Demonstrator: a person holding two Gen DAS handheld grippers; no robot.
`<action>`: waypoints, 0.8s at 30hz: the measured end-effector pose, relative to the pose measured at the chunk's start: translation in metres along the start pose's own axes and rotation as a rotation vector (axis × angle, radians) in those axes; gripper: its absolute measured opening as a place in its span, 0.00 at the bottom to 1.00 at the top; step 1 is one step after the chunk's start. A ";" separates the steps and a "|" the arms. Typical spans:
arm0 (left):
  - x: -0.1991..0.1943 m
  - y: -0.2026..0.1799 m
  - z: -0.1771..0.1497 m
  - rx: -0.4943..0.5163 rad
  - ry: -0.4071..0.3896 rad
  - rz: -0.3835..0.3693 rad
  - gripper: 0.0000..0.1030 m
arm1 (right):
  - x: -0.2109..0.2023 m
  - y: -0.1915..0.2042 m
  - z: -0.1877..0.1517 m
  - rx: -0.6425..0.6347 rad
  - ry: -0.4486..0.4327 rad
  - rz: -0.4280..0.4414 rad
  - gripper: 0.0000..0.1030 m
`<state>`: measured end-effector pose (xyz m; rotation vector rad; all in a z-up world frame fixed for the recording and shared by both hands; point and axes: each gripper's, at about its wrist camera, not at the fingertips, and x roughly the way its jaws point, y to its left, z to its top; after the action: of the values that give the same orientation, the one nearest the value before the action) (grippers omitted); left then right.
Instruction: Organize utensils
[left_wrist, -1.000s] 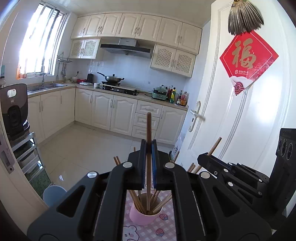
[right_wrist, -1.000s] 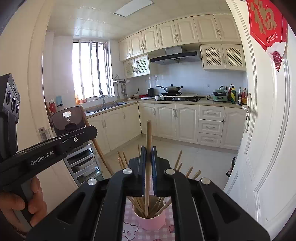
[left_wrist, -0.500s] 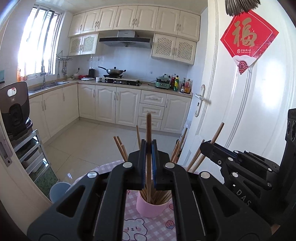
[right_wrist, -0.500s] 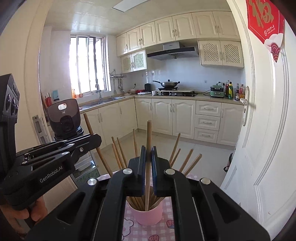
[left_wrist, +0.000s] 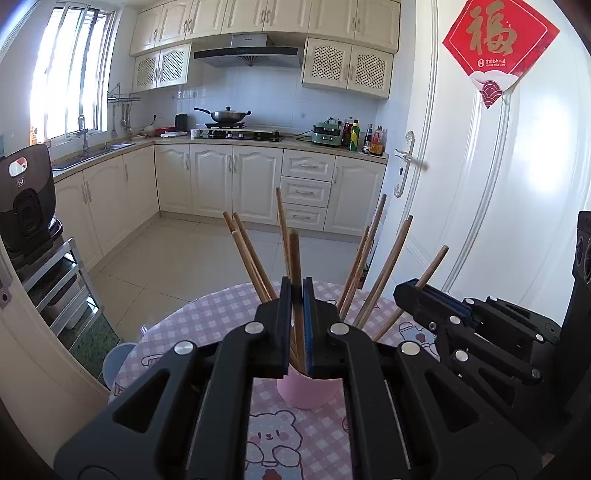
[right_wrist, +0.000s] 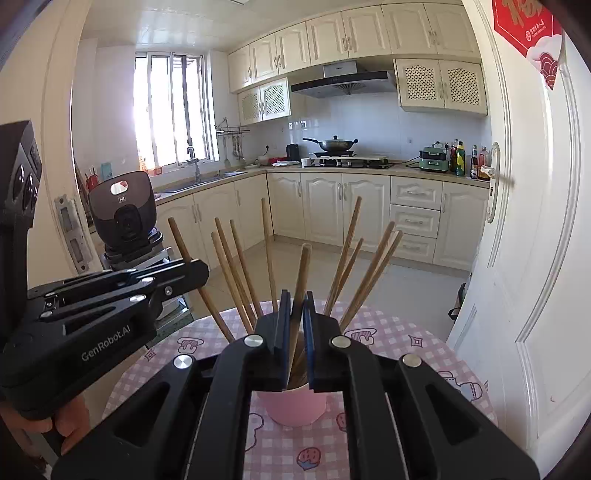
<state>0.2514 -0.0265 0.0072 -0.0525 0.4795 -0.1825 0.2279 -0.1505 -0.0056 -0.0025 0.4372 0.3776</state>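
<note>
holding one long wooden chopstick each, the two black grippers stand over a small pink round cup (left_wrist: 308, 391) on the round table with the pink checked cloth (left_wrist: 207, 317). the left gripper (left_wrist: 296, 325) is clenched on its brown wooden chopstick (left_wrist: 294, 254), which stands nearly upright between the blue pads, and its lower end is already inside the mouth of the cup. the right gripper (right_wrist: 295, 328) is also clenched on a light wooden chopstick (right_wrist: 303, 269), which leans a little to the right and goes down into the same cup. i think both sticks are held steep like this so that they can slide in between the other chopsticks (right_wrist: 236, 273), which already stand in the cup and spread out like a fan to the left and to the right.

in the left wrist view the right gripper comes in from the right side, near the cup, and in the right wrist view the left gripper comes in from the left, with a part of a person's hand (right_wrist: 70, 424) under it.

the bottom of the cup is hidden behind the gripper bodies, so i cannot tell if the held sticks touch its floor. the rim is cut off too, and the near edge of the table is not seen.
</note>
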 end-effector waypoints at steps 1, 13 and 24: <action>-0.001 -0.001 -0.001 0.011 -0.005 0.004 0.06 | 0.001 0.001 -0.003 0.000 0.002 0.000 0.05; -0.008 0.001 -0.004 0.001 0.018 -0.007 0.07 | -0.008 -0.003 -0.013 0.034 -0.017 -0.001 0.06; -0.050 0.002 -0.022 0.029 -0.045 0.075 0.52 | -0.045 0.007 -0.023 0.043 -0.080 -0.022 0.30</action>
<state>0.1976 -0.0154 0.0099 -0.0101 0.4330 -0.1140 0.1784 -0.1617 -0.0078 0.0496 0.3661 0.3456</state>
